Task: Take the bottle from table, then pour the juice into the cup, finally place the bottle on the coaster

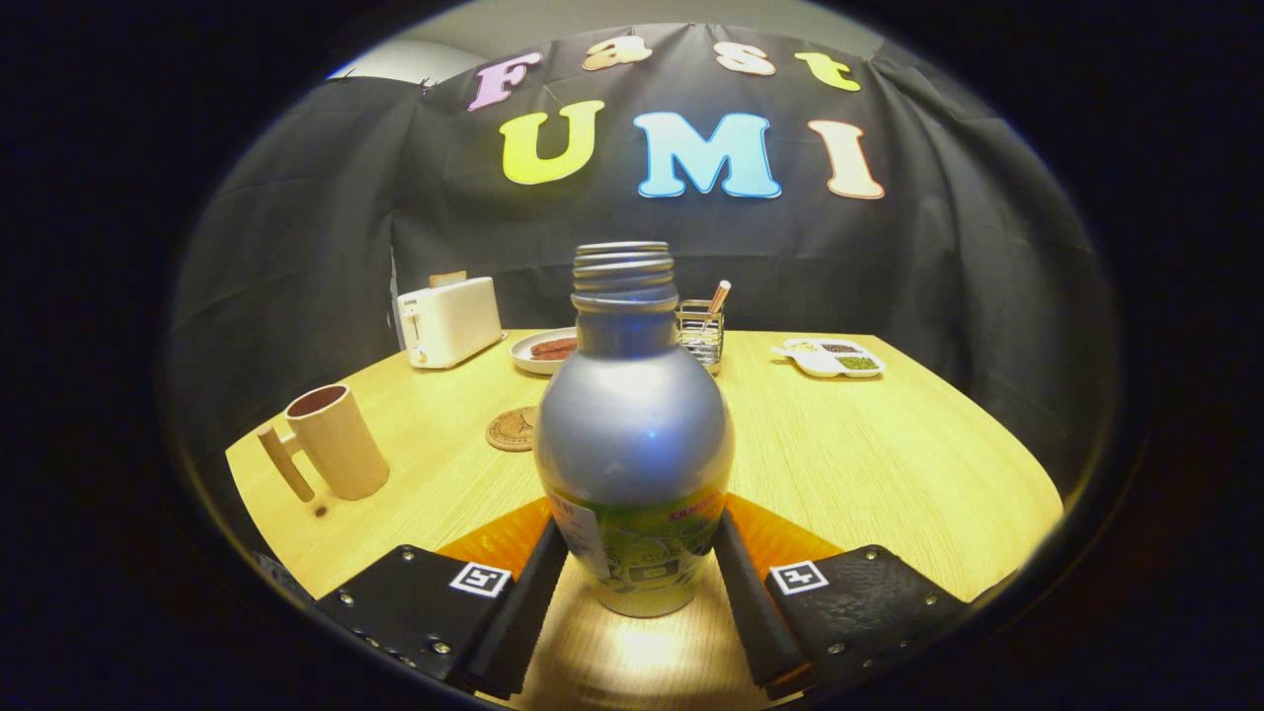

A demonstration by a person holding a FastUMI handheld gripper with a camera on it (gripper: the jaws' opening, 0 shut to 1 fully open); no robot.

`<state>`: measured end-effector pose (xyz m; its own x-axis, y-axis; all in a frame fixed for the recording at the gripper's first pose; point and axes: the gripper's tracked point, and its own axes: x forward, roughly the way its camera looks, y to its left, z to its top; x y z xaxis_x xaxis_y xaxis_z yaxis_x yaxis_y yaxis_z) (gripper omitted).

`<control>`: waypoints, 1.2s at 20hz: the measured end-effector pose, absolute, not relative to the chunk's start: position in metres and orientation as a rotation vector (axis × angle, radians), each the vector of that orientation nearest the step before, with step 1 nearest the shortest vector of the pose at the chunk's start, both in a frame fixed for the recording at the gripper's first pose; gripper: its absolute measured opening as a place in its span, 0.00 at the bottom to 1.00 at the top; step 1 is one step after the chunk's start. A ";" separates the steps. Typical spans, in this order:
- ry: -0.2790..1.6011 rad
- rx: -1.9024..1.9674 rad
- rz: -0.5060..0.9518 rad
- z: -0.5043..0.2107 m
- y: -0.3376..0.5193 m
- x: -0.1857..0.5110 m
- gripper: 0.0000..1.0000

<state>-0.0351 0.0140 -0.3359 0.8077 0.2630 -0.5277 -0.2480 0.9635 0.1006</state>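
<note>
Between our two black fingers [538, 583] stands the bottle [634, 444], upright on the table [889, 454], silver with a green label and its threaded neck uncapped. We see the gripper [637, 583] closed in on the bottle's lower body, both finger pads touching its sides. Beyond the fingers to the left sits the beige cup [336, 439] with its handle, and the round coaster [512, 430] lies just behind the bottle's left side. Farther back we see a white toaster [449, 321], a plate [545, 351], a wire holder [701, 331] and a divided white dish [829, 357].
</note>
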 end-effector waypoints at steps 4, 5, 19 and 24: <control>0.592 -0.022 0.265 -0.334 0.016 -0.028 0.76; 0.588 -0.025 0.261 -0.330 0.017 -0.026 0.76; 0.503 -0.249 0.338 -0.263 0.069 0.006 0.76; 0.496 -0.309 0.375 -0.255 0.092 0.010 0.76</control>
<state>0.0096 0.0915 -0.2545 0.8142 0.2718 -0.5131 -0.4191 0.8867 -0.1954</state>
